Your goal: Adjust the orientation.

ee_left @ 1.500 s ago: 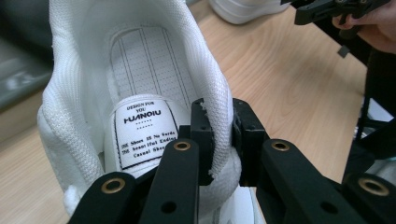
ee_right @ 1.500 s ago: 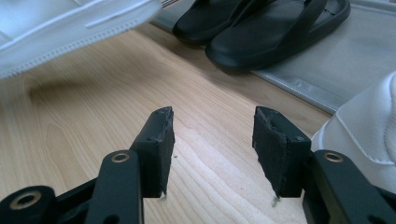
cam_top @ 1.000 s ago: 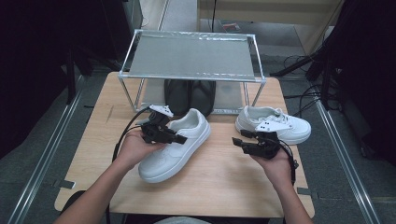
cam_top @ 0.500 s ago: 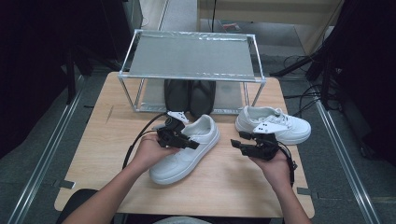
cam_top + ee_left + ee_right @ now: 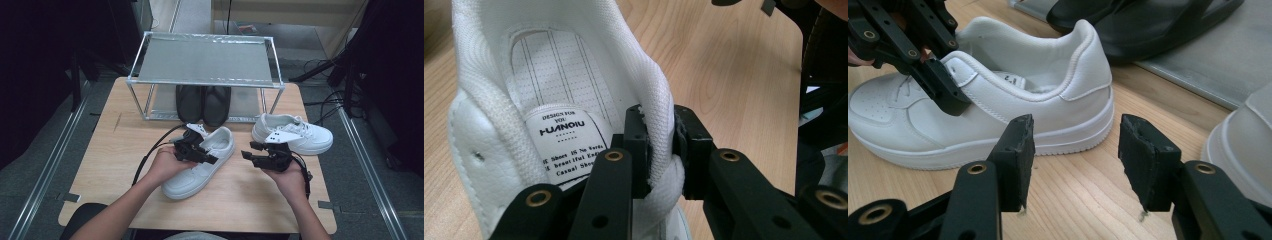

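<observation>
Gripping the padded collar of the white sneaker (image 5: pixel 574 65) is the left hand-held gripper (image 5: pixel 659 150) — one jaw sits inside the shoe next to the tongue label, the other outside, and the rim is squeezed between the pads. Those jaws have just been easing open a bit, but the collar is clearly pinched between them in the left gripper view. From the high view that sneaker (image 5: pixel 197 172) lies on the wooden tabletop (image 5: pixel 110 150) around the middle, toe pointing toward the person, heel toward the rack, with the left hand-held gripper (image 5: pixel 197 150) over its opening.

The right hand-held gripper (image 5: pixel 1075 155) has its jaws fairly wide with nothing between them — just bare wood showing in the gap. It hovers just beside the sneaker's heel (image 5: pixel 1083 70), not touching it. In the high view it (image 5: pixel 257 155) sits between the two white shoes.

The second white sneaker (image 5: pixel 295 132) rests on the tabletop off to the right, near the metal rack (image 5: pixel 205 60). A pair of black shoes (image 5: pixel 202 102) sits under the rack's shelf, side by side
</observation>
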### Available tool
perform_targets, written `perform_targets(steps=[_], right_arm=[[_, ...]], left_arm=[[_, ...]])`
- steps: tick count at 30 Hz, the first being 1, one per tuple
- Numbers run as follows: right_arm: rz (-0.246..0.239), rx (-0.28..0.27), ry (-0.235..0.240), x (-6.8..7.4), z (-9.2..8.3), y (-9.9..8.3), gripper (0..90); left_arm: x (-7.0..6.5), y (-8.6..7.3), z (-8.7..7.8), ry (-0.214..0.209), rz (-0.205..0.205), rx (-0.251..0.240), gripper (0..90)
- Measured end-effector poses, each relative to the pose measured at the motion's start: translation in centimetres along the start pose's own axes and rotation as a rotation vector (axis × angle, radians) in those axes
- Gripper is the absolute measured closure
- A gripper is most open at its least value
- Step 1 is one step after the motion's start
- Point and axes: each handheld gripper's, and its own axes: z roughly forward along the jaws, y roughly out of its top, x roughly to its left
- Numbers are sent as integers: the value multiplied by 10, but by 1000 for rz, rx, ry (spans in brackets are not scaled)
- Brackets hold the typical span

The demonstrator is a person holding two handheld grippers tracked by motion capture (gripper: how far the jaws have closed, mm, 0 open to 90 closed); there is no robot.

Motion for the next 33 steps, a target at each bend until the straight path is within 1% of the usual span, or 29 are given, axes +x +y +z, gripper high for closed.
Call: perform_targets(steps=[2,3,4,6,7,10,11,13,16,18,21,23,24,26,27,29,31,33], right_arm=[[-5,-1,7,1,1,0,500],[-7,0,9,2,1,1,500],[-9,0,9,2,2,1,500],[-12,0,10,2,2,1,500],[-13,0,12,2,2,1,501],[-9,1,12,2,2,1,500],[-8,0,13,2,2,2,500],[-11,-2,17,1,3,2,500],[-13,-2,22,1,5,5,500],[-15,-3,26,2,8,7,500],[-22,-1,39,3,13,10,505],[-25,-2,52,4,17,12,509],[-28,-6,57,4,18,12,509],[-29,-2,68,4,22,15,514],[-30,-5,73,4,23,17,524],[-27,-7,83,5,26,20,549],[-25,-10,95,6,30,23,599],[-22,-15,96,7,33,27,674]], left_arm=[[-1,0,-2,-2,-1,-2,724],[-2,1,-4,4,3,-8,691],[-2,1,-7,11,0,-26,658],[-1,1,-14,15,-10,-52,631],[-1,1,-17,17,-20,-70,625],[0,-1,-28,17,-42,-100,614],[1,-2,-31,17,-47,-103,611],[0,-5,-38,34,-42,-107,606],[-2,-10,-48,40,-52,-121,599],[-4,-15,-55,54,-56,-126,600],[-7,-23,-62,48,-68,-135,624],[-8,-29,-68,23,-86,-148,698],[-9,-31,-70,21,-93,-150,727],[-12,-35,-71,33,-87,-142,790],[-15,-37,-70,50,-79,-133,811],[-20,-41,-66,59,-68,-112,845],[-25,-46,-61,66,-64,-95,867],[-28,-49,-58,73,-53,-79,885]])
